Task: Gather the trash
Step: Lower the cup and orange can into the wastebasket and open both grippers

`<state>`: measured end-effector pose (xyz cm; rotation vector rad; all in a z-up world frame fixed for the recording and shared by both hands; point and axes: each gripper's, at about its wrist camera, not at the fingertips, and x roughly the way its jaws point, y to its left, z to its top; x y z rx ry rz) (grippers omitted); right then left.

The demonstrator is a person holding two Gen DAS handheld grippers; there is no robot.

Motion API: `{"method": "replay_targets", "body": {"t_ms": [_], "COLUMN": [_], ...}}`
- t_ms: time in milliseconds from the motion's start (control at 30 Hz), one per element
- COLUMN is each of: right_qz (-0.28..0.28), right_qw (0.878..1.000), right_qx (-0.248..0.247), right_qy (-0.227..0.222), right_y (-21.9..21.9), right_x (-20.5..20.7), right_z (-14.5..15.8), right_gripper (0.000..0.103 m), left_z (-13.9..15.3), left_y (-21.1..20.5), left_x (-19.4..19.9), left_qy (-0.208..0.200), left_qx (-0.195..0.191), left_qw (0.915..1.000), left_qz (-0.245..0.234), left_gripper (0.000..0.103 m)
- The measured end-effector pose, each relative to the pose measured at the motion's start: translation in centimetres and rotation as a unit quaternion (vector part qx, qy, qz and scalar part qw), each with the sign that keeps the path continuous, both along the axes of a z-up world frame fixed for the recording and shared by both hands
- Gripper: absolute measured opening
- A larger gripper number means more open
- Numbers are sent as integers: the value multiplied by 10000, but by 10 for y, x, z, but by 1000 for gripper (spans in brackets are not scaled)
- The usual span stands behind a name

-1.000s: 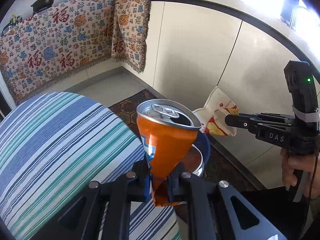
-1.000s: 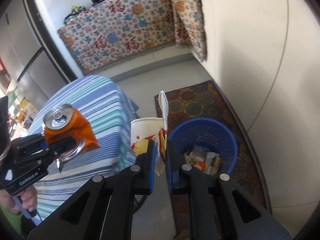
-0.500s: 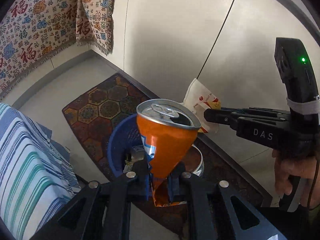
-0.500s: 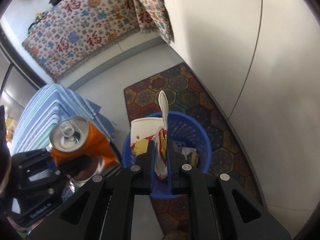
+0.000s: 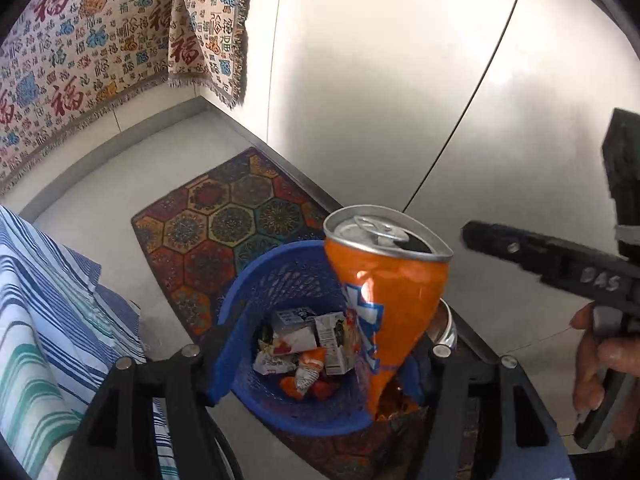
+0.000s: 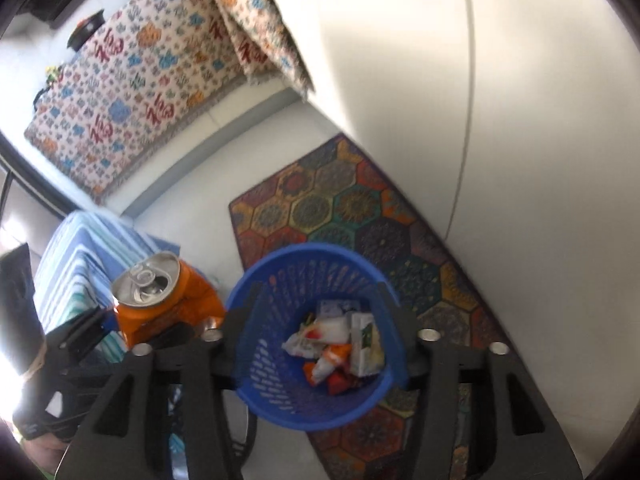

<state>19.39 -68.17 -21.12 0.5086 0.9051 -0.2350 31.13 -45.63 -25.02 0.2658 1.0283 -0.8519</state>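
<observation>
A crushed orange soda can [image 5: 394, 292] hangs between the wide-spread fingers of my left gripper [image 5: 316, 356], over the blue trash basket [image 5: 256, 292]; only its right side seems to touch a finger. The can also shows in the right wrist view [image 6: 160, 300], left of the basket [image 6: 280, 368]. My right gripper [image 6: 316, 332] is open and empty straight above the basket. Several wrappers and small cartons [image 6: 340, 340] lie inside the basket. The right gripper's body [image 5: 560, 268] shows in the left wrist view, right of the can.
The basket stands on a hexagon-patterned rug [image 6: 340, 204] by white cabinet doors [image 5: 400, 80]. A blue-striped tablecloth [image 5: 44, 320] hangs at the left. A patterned cloth [image 6: 140, 80] covers the far counter.
My right gripper has opened and the white snack bag it held is gone from it. My left gripper's fingers have spread wide around the can. Both grippers have tilted down over the basket.
</observation>
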Motion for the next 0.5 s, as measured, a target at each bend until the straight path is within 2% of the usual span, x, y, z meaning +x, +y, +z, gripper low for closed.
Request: {"method": "replay_targets", "body": {"t_ms": [67, 100, 167, 300, 367, 400, 433, 467, 500], "right_qz": [-218, -307, -418, -488, -493, -503, -522, -526, -517], "right_qw": [9996, 9991, 9982, 9974, 9973, 9973, 9972, 9969, 9968], "right_qx": [114, 202, 280, 289, 252, 254, 281, 326, 340], "right_qy": [-131, -217, -338, -453, -473, -461, -461, -482, -500], "right_y": [-4, -5, -7, -10, -12, -14, -15, -16, -17], "right_x": [-9, -13, -18, -17, -16, -17, -18, -18, -18], "right_z": [8, 12, 17, 25, 28, 28, 29, 30, 30], "right_gripper": [66, 67, 68, 68, 68, 68, 68, 68, 68], "left_z": [-1, -2, -8, -12, -13, -17, -16, -13, -16], "left_y": [-4, -7, -11, -13, -18, -23, -25, -24, -27], "left_x": [-1, 0, 2, 1, -2, -3, -1, -1, -1], "left_qy": [40, 124, 462, 561, 535, 454, 528, 606, 518], "left_qx": [62, 111, 227, 326, 288, 583, 629, 246, 227], "left_qw": [10000, 9998, 9986, 9979, 9980, 9971, 9966, 9977, 9982], "left_qz": [-50, -84, -146, -50, -176, -191, -93, -156, -215], "left_gripper": [74, 81, 86, 86, 87, 87, 87, 89, 94]}}
